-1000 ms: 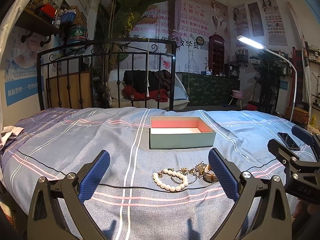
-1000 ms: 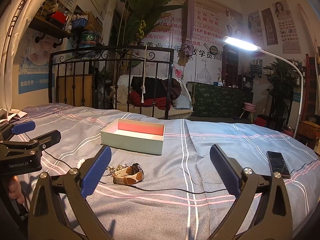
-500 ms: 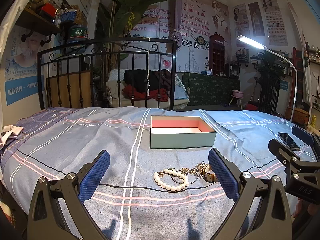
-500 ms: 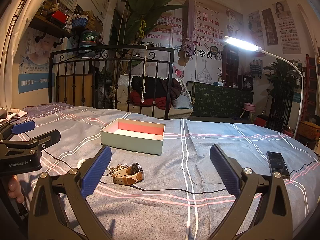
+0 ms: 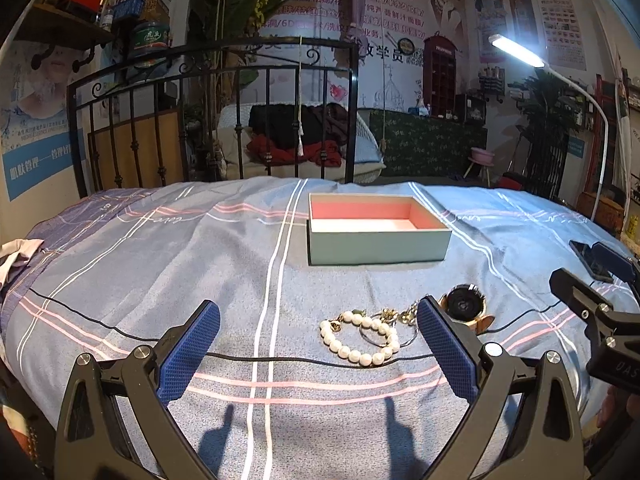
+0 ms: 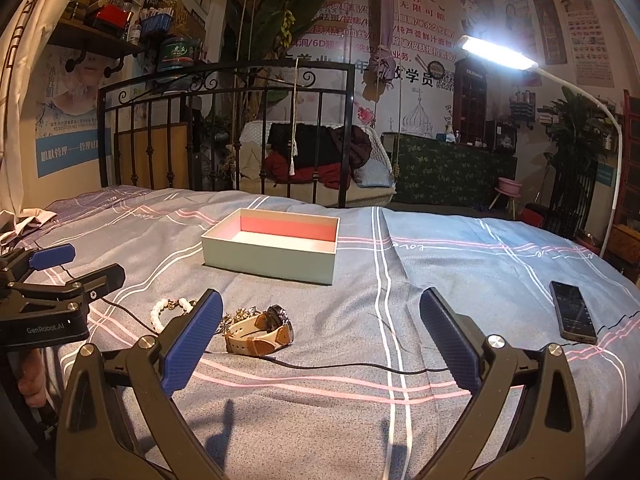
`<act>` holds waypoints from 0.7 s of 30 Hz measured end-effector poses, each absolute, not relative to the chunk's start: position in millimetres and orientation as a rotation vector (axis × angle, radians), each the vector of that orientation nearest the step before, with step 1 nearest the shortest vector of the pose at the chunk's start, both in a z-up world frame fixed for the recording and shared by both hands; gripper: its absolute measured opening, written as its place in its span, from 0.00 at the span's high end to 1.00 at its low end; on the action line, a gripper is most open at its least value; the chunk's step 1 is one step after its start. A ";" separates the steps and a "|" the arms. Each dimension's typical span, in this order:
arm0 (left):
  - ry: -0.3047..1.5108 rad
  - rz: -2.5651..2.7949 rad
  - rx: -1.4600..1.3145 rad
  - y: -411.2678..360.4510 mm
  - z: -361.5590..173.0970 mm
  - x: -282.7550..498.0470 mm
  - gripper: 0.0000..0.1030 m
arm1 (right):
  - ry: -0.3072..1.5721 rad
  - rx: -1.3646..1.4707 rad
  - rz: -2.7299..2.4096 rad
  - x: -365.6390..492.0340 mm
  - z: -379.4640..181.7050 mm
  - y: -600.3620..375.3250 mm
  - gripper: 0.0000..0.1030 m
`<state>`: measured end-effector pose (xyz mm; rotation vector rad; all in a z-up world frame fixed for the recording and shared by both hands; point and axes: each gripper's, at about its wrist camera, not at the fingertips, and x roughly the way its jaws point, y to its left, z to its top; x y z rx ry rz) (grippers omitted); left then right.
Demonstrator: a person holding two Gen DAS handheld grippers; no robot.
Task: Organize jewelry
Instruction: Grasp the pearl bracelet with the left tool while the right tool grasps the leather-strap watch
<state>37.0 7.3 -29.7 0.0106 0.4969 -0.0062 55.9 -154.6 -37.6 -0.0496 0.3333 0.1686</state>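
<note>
A pearl bracelet [image 5: 360,338] lies on the bed just ahead of my left gripper [image 5: 318,352], beside a thin ring bangle [image 5: 376,334], gold chain pieces [image 5: 400,314] and a wristwatch [image 5: 464,306]. An open mint box with pink lining [image 5: 378,236] stands farther back. My left gripper is open and empty. In the right wrist view my right gripper [image 6: 320,340] is open and empty; the watch [image 6: 260,330] with tan strap lies by its left finger, the pearls [image 6: 166,310] farther left, the box [image 6: 272,246] behind.
A black cable [image 6: 340,366] runs across the striped bedspread [image 5: 160,272] in front of the jewelry. A phone [image 6: 572,316] lies at the right. An iron bed rail [image 5: 224,120] stands at the far edge. The other gripper [image 6: 48,300] shows at the left.
My left gripper has moved slightly forward and up over the jewelry, so the watch face now shows. The right gripper has hardly moved.
</note>
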 end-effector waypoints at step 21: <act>0.995 0.004 -0.011 27.4 -77.3 128.8 0.36 | 0.615 -0.047 0.296 147.7 -73.8 -121.0 0.20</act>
